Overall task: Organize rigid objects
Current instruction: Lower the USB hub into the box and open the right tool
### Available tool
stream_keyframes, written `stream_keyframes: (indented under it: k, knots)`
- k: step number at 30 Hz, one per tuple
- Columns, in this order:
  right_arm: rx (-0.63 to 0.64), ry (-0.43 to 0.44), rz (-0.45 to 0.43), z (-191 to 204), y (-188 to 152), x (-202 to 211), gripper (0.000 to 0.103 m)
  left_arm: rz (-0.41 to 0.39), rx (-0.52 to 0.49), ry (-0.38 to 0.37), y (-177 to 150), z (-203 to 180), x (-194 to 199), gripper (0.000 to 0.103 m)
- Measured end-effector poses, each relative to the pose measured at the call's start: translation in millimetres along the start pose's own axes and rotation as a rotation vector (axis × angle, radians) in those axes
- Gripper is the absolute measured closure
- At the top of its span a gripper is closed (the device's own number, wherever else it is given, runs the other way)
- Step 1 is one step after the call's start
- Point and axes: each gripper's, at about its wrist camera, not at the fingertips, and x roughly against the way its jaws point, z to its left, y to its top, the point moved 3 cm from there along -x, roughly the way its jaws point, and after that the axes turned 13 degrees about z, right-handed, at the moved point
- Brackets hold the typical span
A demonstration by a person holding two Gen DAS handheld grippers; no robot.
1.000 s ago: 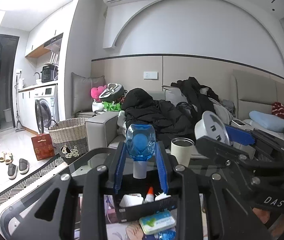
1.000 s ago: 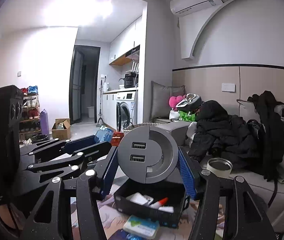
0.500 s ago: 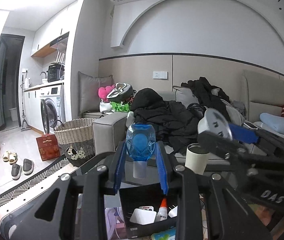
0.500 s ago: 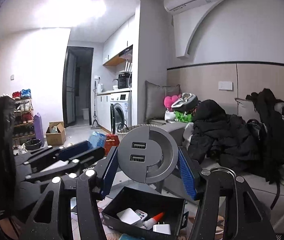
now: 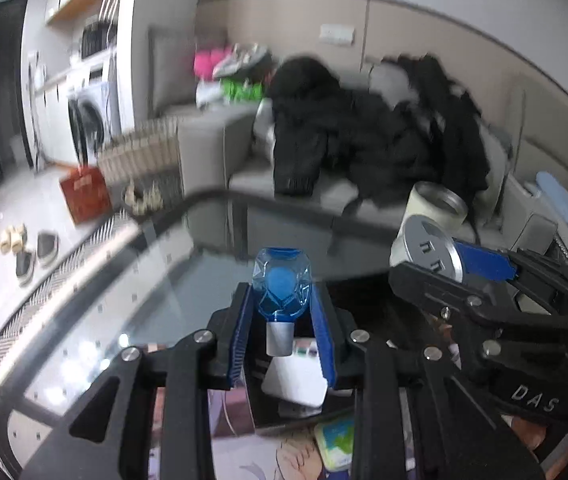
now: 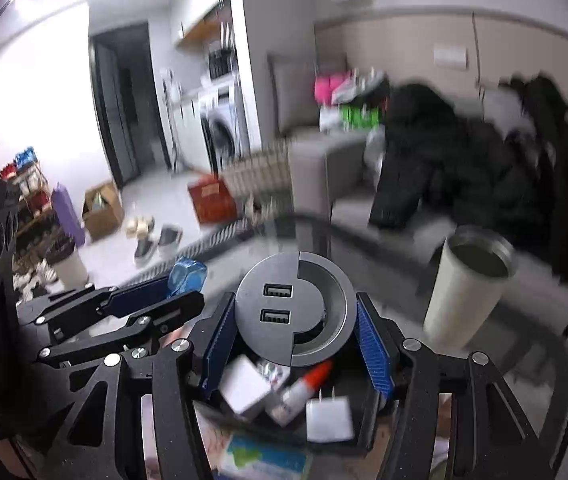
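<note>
My left gripper (image 5: 283, 320) is shut on a small blue bottle (image 5: 282, 288) with a grey cap, held just above a black storage box (image 5: 284, 404). My right gripper (image 6: 293, 320) is shut on a round grey USB socket hub (image 6: 293, 308), held over the same box (image 6: 323, 436). The box holds white chargers (image 6: 328, 420) and a tube with a red tip (image 6: 303, 386). In the left wrist view the right gripper with the hub (image 5: 429, 252) is at the right. In the right wrist view the left gripper with the bottle (image 6: 186, 276) is at the left.
A cream tumbler (image 6: 469, 284) stands on the glass table (image 5: 96, 316) right of the box. A green and white pack (image 5: 335, 444) lies in front of the box. Behind are a grey sofa with dark coats (image 5: 363, 136) and a wicker basket (image 5: 140, 160).
Both grippers have tilted down and come closer to the box, which now sits right under the held bottle and hub. The views are blurred by the motion.
</note>
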Motion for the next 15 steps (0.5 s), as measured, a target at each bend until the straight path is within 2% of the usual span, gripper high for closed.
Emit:
stream_keyframes:
  k: [6,8,12,15]
  knots:
    - [-0.008,-0.012,0.189,-7,-11,-45,0.045,0.191,-0.014,-0.001,-9,-2,-42,0.075]
    - [-0.016,0.001,0.243,-11,-16,-57,0.045,0.230,-0.015,-0.006,-12,-2,-52,0.075]
    - [-0.028,0.007,0.316,-18,-25,-75,0.045,0.238,-0.025,-0.002,-14,-6,-55,0.075]
    - [-0.024,0.010,0.333,-18,-28,-80,0.045,0.244,-0.016,-0.011,-16,-7,-56,0.075]
